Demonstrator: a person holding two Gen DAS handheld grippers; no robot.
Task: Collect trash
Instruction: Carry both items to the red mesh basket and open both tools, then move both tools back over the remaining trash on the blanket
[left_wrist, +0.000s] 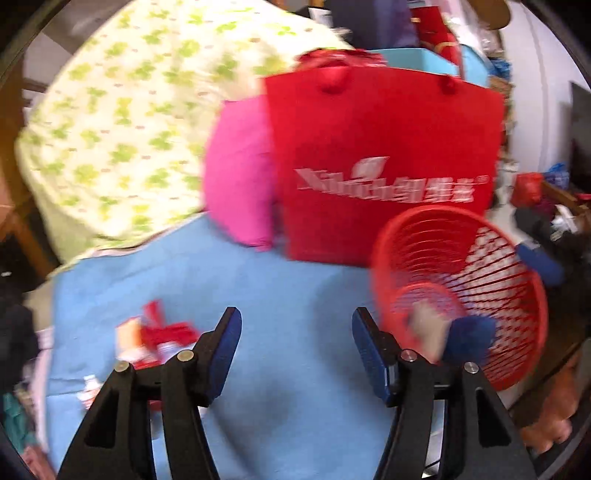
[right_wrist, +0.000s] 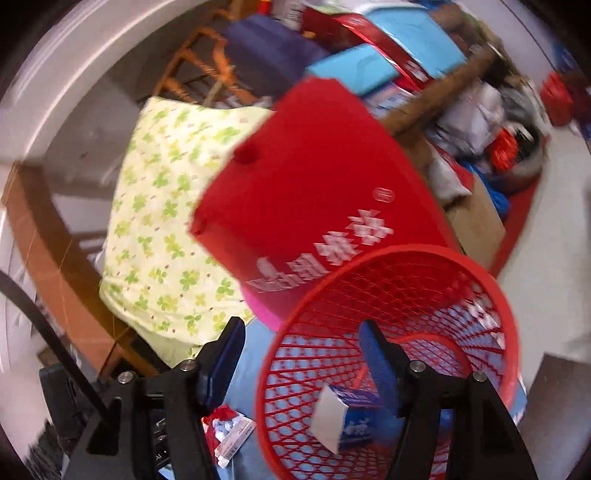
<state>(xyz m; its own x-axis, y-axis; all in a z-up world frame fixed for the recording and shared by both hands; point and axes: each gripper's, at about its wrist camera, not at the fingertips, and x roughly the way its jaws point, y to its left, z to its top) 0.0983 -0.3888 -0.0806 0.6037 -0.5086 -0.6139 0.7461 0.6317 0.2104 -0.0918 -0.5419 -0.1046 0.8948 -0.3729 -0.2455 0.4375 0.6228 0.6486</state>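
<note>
- The trash (left_wrist: 155, 339) lies in a small heap on the blue sheet (left_wrist: 280, 302), left of the left gripper (left_wrist: 295, 354). It looks like wrappers and paper scraps: light, thin, crinkly.
- Best to pinch one wrapper by an edge that sticks up; a flat piece may slip.
- The red basket (right_wrist: 391, 332) is tipped over on the sheet. A blue and white box (right_wrist: 347, 417) sits inside it.
- Left gripper: jaws partly apart, nothing in them.
- The right gripper (right_wrist: 303, 365) is partly open too; one finger is inside the basket, and it holds nothing.
- The sheet is soft. A red bag (left_wrist: 384, 162), a pink pillow (left_wrist: 240, 173) and a green-leaf quilt (left_wrist: 122, 122) crowd behind. The room is messy.
</note>
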